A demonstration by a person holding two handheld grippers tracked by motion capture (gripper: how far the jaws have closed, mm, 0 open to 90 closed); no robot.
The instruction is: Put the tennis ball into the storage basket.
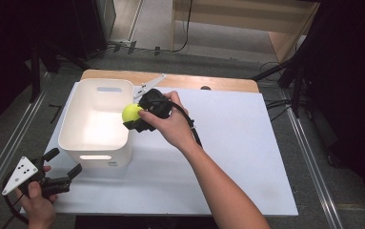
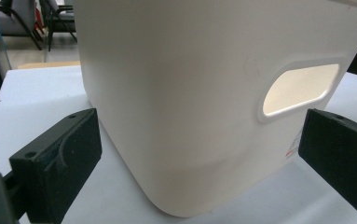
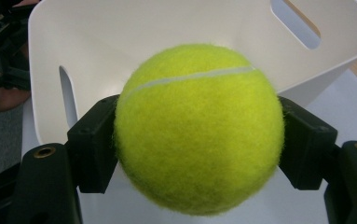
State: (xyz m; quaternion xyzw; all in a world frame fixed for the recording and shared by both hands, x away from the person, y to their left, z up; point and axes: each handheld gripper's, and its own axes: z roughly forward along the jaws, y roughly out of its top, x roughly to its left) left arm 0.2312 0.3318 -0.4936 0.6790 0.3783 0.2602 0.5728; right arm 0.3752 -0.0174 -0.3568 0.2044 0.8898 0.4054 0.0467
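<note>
The right hand-held gripper (image 1: 133,116) is squeezing a fuzzy yellow-green tennis ball (image 1: 132,112) over the 3 o'clock rim of the white plastic bin (image 1: 77,121). The left hand-held gripper (image 1: 65,168) is sitting wide open at the bin's 7 o'clock corner, gripping nothing.

Black fingers (image 2: 57,158), brass screw holes

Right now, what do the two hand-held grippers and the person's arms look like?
Both are black. The left hand-held gripper has blocky black jaws and a grey three-cornered plate with dark dots on top. The right hand-held gripper carries a similar grey plate and trails a black cable. The forearms are bare, with no sleeves in view.
</note>
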